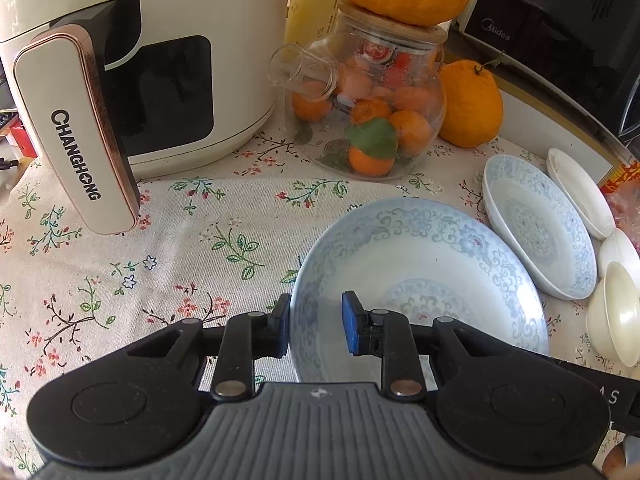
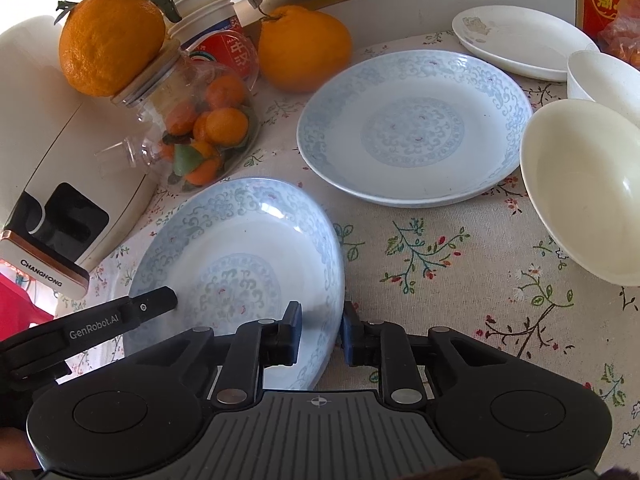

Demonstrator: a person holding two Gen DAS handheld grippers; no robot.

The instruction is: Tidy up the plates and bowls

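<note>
A blue-patterned deep plate (image 1: 420, 264) (image 2: 240, 240) lies on the flowered tablecloth, and both grippers reach it from opposite sides. My left gripper (image 1: 316, 324) straddles its left rim, one pad outside and one inside, with a narrow gap still showing at the inner pad. My right gripper (image 2: 322, 330) straddles the right rim the same way, jaws narrow but not clearly pressing. One left finger (image 2: 152, 304) shows over the plate's far rim in the right wrist view. A second patterned plate (image 2: 416, 128) (image 1: 536, 224) sits beyond it.
A plain white plate (image 2: 520, 40) and two white bowls (image 2: 588, 184) (image 2: 604, 76) stand right of the patterned plates. A white air fryer (image 1: 140, 60), a glass jar of small oranges (image 1: 372, 112), two large oranges (image 1: 472, 108) and a microwave (image 1: 560, 20) crowd the back.
</note>
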